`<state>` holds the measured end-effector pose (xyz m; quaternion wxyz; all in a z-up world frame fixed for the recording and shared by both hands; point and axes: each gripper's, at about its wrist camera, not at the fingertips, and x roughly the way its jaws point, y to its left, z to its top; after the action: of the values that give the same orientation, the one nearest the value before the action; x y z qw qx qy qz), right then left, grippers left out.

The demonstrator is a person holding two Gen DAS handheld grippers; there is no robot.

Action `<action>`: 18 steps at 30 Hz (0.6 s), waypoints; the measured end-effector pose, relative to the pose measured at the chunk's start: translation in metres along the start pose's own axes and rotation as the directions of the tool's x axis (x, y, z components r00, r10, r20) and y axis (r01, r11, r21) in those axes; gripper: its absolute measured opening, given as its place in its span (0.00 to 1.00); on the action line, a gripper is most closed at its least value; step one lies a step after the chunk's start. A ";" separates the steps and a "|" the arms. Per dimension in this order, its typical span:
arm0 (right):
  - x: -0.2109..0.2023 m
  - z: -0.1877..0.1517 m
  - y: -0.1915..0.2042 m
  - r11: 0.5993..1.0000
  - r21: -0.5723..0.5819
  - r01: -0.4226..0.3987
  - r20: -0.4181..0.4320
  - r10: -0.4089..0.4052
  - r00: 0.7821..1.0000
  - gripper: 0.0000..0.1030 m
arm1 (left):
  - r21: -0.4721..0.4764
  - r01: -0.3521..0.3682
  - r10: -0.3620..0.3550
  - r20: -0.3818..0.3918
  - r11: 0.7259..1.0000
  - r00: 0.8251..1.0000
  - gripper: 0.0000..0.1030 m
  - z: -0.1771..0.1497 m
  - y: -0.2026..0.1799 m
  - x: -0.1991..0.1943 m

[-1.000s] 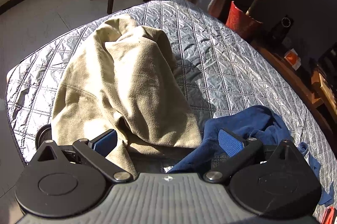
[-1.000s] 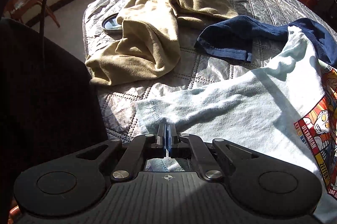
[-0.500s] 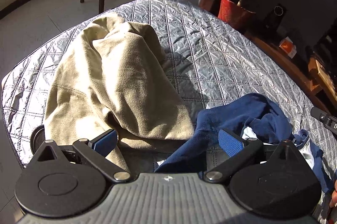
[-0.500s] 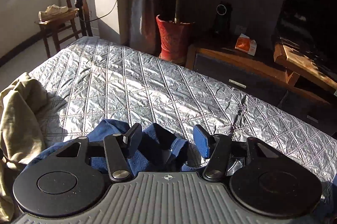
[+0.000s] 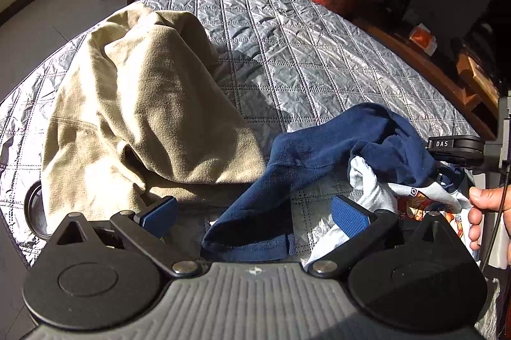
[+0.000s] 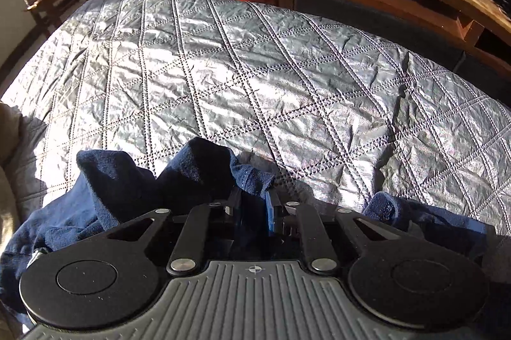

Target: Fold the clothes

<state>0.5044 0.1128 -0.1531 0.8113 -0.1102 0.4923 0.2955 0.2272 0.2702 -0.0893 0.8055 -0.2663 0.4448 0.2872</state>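
Right gripper [image 6: 255, 209] jaws closing, navy garment [image 6: 134, 180] bunched between them. Left gripper [image 5: 254, 212] jaws wide, above navy hem beside beige garment [image 5: 137, 116].

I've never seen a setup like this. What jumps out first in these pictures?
A rumpled beige fleece garment is heaped on the left of the silver quilted cover. To its right lies a crumpled navy blue garment; the right tool is closing on its edge, while the left tool is open above its near end.
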 end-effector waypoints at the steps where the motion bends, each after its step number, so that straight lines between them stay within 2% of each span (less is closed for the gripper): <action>1: -0.003 0.002 0.001 1.000 -0.003 0.000 0.041 0.000 0.999 0.08 | 0.004 -0.002 0.002 0.002 1.000 1.000 0.99 0.000 -0.001 0.000; 4: -0.019 0.018 -0.003 1.000 0.002 0.024 0.202 -0.024 0.979 0.09 | 0.016 -0.010 0.010 -0.002 1.000 1.000 0.99 -0.002 -0.006 0.002; 5: -0.024 0.023 -0.004 1.000 0.005 0.026 0.258 -0.026 0.966 0.09 | 0.021 -0.012 0.012 -0.003 1.000 1.000 0.99 -0.002 -0.008 0.003; 7: -0.032 0.025 -0.004 0.999 -0.019 0.038 0.359 -0.029 0.933 0.21 | 0.030 -0.016 0.017 -0.006 0.999 1.000 0.99 -0.003 -0.012 0.004; 8: -0.036 0.026 -0.003 0.998 -0.031 0.045 0.408 -0.029 0.912 0.22 | 0.037 -0.019 0.020 -0.005 0.999 1.000 0.99 -0.004 -0.015 0.005; 9: -0.042 0.024 -0.004 0.998 -0.052 0.033 0.441 -0.006 0.897 0.30 | 0.046 -0.023 0.023 -0.003 0.999 1.000 0.99 -0.004 -0.018 0.006; 10: -0.047 0.023 -0.006 0.997 -0.050 0.058 0.444 -0.030 0.896 0.54 | 0.054 -0.026 0.026 -0.002 0.998 1.000 0.99 -0.004 -0.020 0.007; 11: -0.053 0.022 -0.008 0.995 -0.043 0.088 0.442 -0.060 0.895 0.67 | 0.062 -0.030 0.031 -0.004 0.998 1.000 0.99 -0.005 -0.023 0.008; 12: -0.061 0.018 -0.017 0.993 -0.013 0.118 0.452 -0.099 0.887 0.73 | 0.070 -0.035 0.036 -0.008 0.997 0.999 0.99 -0.007 -0.025 0.010; 13: -0.070 0.012 -0.033 0.993 0.041 0.113 0.455 -0.119 0.883 0.62 | 0.076 -0.039 0.040 -0.011 0.996 0.999 0.99 -0.008 -0.026 0.011; 14: -0.079 0.006 -0.050 0.990 0.098 0.103 0.456 -0.137 0.879 0.58 | 0.082 -0.042 0.043 -0.017 0.996 0.999 0.99 -0.011 -0.028 0.012; 15: -0.083 -0.003 -0.068 0.983 0.155 0.095 0.425 -0.153 0.892 0.57 | 0.087 -0.043 0.045 -0.024 0.995 0.999 0.99 -0.013 -0.029 0.014; 17: -0.084 -0.025 -0.092 0.972 0.185 0.144 0.339 -0.201 0.919 0.51 | 0.093 -0.044 0.047 -0.033 0.995 0.998 0.99 -0.017 -0.031 0.017; 18: -0.082 -0.036 -0.098 0.971 0.167 0.169 0.310 -0.215 0.926 0.41 | 0.095 -0.043 0.046 -0.037 0.995 0.998 0.99 -0.018 -0.032 0.017</action>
<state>0.5078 -0.0130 -0.1104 0.9121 -0.0517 0.3575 0.1941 0.2471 0.2394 -0.1074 0.8016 -0.2238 0.4793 0.2786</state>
